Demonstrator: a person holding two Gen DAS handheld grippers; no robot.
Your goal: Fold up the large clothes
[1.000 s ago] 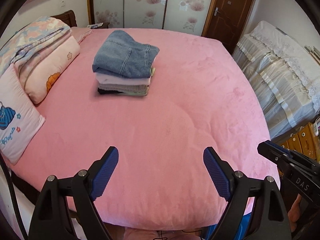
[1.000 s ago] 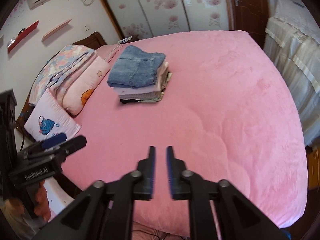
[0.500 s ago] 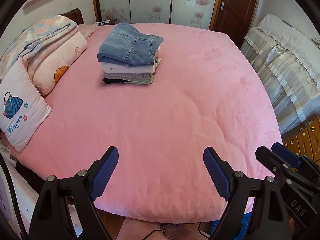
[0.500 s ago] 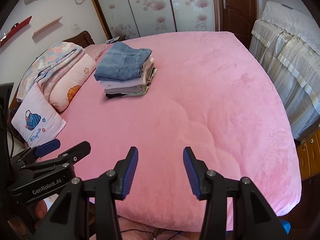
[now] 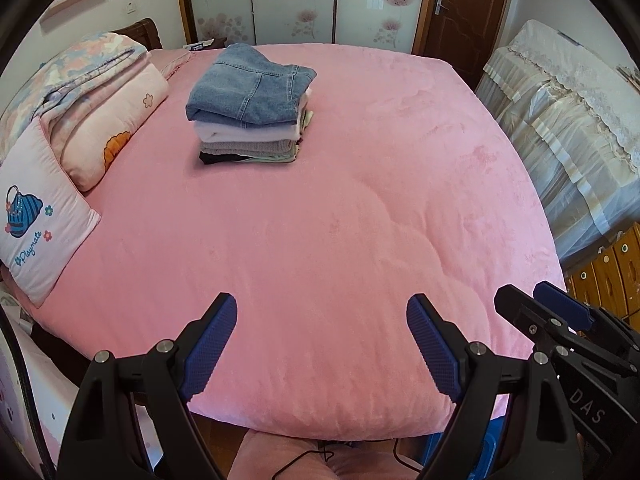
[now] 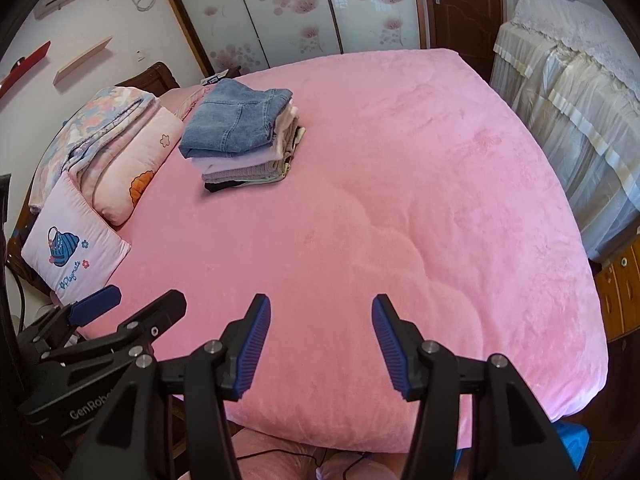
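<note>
Both black blue-padded grippers, left gripper [image 5: 322, 340] and right gripper [image 6: 321, 340], are being held open and empty over the pink plush bedspread [image 5: 320, 220]; the right jaws have just been opening.

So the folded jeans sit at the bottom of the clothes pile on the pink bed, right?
Not quite. The folded jeans sit on top of the clothes pile on the pink bed, not at the bottom; both wrist views show it.
</note>
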